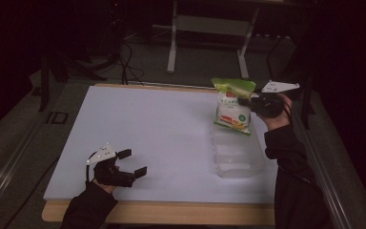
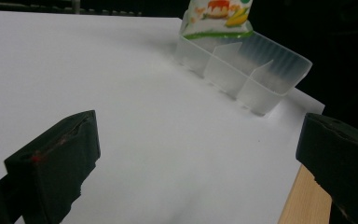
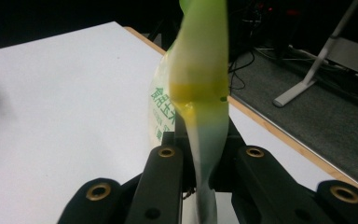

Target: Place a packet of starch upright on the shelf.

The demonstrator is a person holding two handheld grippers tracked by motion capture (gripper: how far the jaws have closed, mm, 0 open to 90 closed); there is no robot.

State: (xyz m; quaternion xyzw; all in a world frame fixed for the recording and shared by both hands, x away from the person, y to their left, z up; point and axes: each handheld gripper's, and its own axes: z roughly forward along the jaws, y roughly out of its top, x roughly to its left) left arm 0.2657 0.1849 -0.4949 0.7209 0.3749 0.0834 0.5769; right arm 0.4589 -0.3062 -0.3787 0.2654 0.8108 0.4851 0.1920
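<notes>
High view: the right gripper [image 1: 252, 103] holds a green-and-white snack bag [image 1: 233, 107] in the air, just above the far end of a clear plastic bin [image 1: 236, 157] on the white table [image 1: 147, 129]. The left gripper [image 1: 132, 162] rests well to the left of the bin, jaws spread wide, holding nothing.

Left gripper view: the bin shows inner dividers, and the bag's bottom edge hangs at the bin's far compartment — whether it touches the rim I cannot tell.

Right gripper view: the jaws are pinched tight on the bag's thin side seam, the bag edge-on.

Likely step: lowering the bag into the bin.

Doing it well: keep the bag upright, centre it over one compartment clear of the dividers — release only once it is seated.
</notes>
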